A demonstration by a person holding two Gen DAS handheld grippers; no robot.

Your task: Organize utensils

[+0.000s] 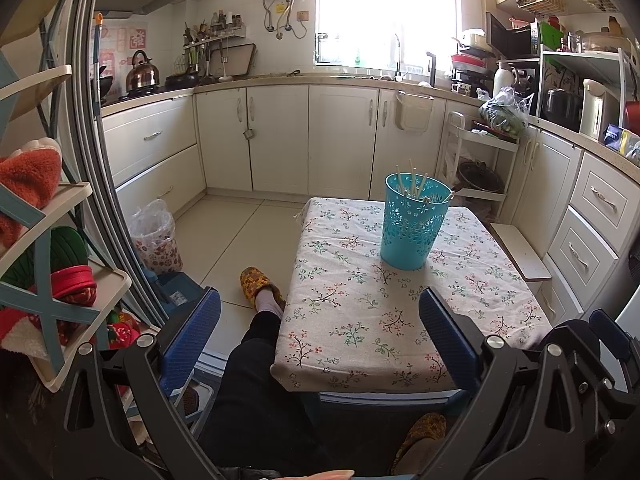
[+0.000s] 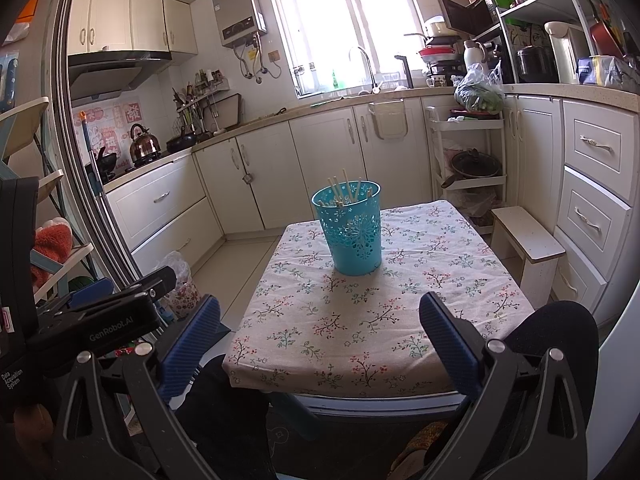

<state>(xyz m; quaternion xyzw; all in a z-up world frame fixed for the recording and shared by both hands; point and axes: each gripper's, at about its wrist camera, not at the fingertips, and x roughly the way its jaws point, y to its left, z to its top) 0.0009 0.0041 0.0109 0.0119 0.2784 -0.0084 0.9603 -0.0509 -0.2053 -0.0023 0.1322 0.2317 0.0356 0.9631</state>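
Both spread wide, gripping nothing: left tongs [image 1: 320, 336] and right tongs [image 2: 320, 336], low in frame over the near table [image 1: 360, 340] edge. Mid-frame, upright on the floral cloth: teal holder [image 1: 412, 224] with pale chopsticks [image 1: 410, 178] leaning inside.

Inside the blue holder [image 1: 410, 224], you see only the tips of the chopsticks [image 1: 412, 182]; their lower lengths are hidden. At six o'clock the table [image 2: 360, 320] blocks your legs, and the picture's edge cuts off your slippers.
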